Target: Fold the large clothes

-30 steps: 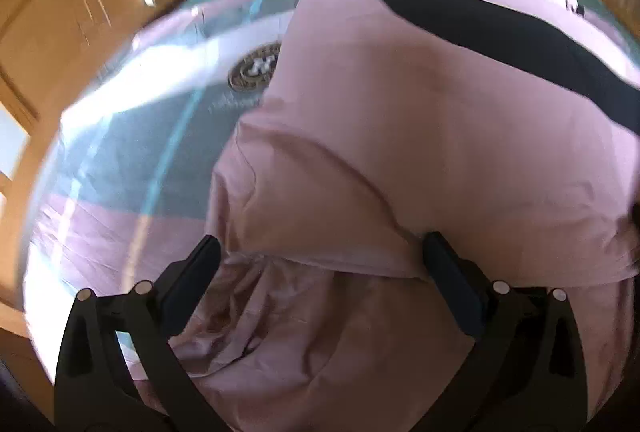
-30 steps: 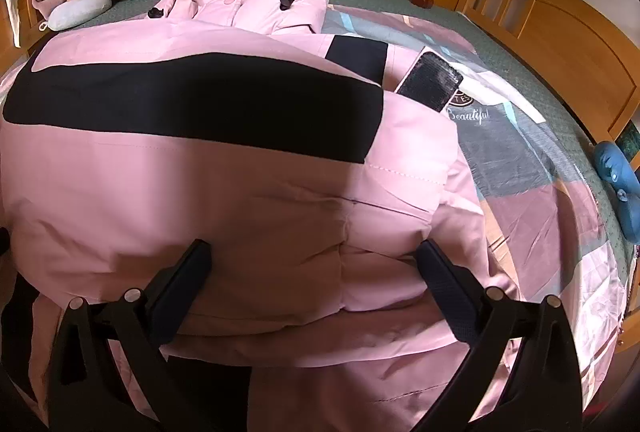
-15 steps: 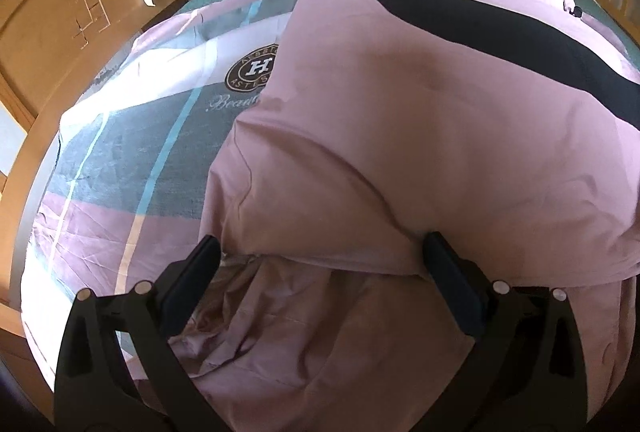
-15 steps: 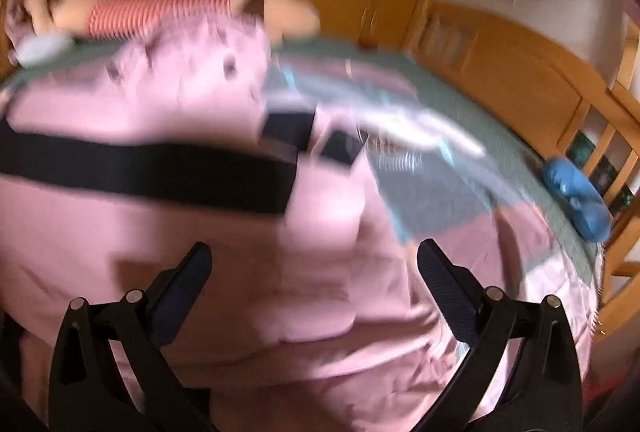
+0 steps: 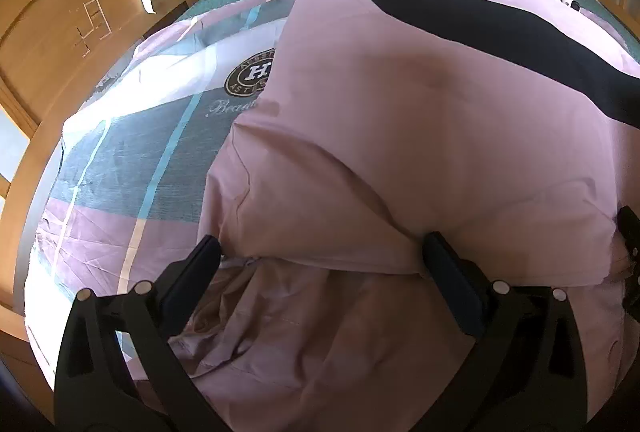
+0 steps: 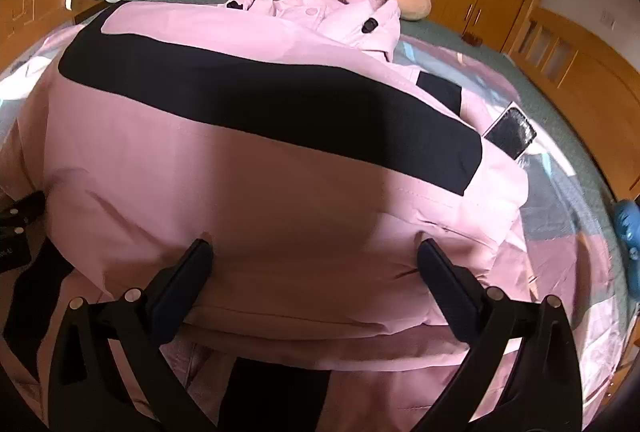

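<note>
Steadied after blur: right hand-held gripper [image 6: 314, 252] released, jaws wide over pink jacket [image 6: 280, 192] fold, frame bottom. Left hand-held gripper [image 5: 320, 248] released, likewise. Phone [image 6: 510, 132] right on bed [image 5: 120, 160].

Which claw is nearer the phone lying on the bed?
Right. The phone lies beside the jacket's right edge, ahead of the right claw. The left claw works the jacket's opposite side; its view shows no phone.

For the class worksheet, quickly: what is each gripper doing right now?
Left gripper: open, jaws wide apart over the pink padded jacket with a black band, gripping nothing.
Right gripper: open, also over it, gripping nothing.
</note>
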Motion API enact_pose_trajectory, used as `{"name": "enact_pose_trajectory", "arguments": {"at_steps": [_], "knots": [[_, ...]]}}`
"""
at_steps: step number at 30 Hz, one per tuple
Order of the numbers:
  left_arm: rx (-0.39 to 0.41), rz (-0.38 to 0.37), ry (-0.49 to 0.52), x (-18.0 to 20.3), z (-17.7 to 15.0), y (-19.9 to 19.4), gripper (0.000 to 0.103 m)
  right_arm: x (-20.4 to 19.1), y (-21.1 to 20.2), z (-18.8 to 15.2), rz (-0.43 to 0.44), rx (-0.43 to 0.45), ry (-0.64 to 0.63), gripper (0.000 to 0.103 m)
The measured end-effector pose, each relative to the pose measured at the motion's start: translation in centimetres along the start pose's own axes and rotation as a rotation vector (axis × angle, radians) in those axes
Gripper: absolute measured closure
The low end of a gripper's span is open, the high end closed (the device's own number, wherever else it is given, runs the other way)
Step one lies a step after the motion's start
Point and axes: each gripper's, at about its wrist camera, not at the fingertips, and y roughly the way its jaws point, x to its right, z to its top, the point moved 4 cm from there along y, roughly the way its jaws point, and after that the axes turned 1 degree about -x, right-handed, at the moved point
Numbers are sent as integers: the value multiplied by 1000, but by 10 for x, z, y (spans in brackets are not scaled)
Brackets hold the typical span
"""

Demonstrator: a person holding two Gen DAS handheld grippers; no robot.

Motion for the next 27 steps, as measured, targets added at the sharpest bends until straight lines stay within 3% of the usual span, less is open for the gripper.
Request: {"name": "enact_pose_trajectory", "arguments": {"at_steps": [23, 27], "knots": [[24, 42, 22, 7, 0, -4, 2, 4, 1, -2, 3, 1, 4, 1], [60, 85, 69, 11, 4, -12, 2, 4, 1, -1, 4, 0, 5, 1]]}}
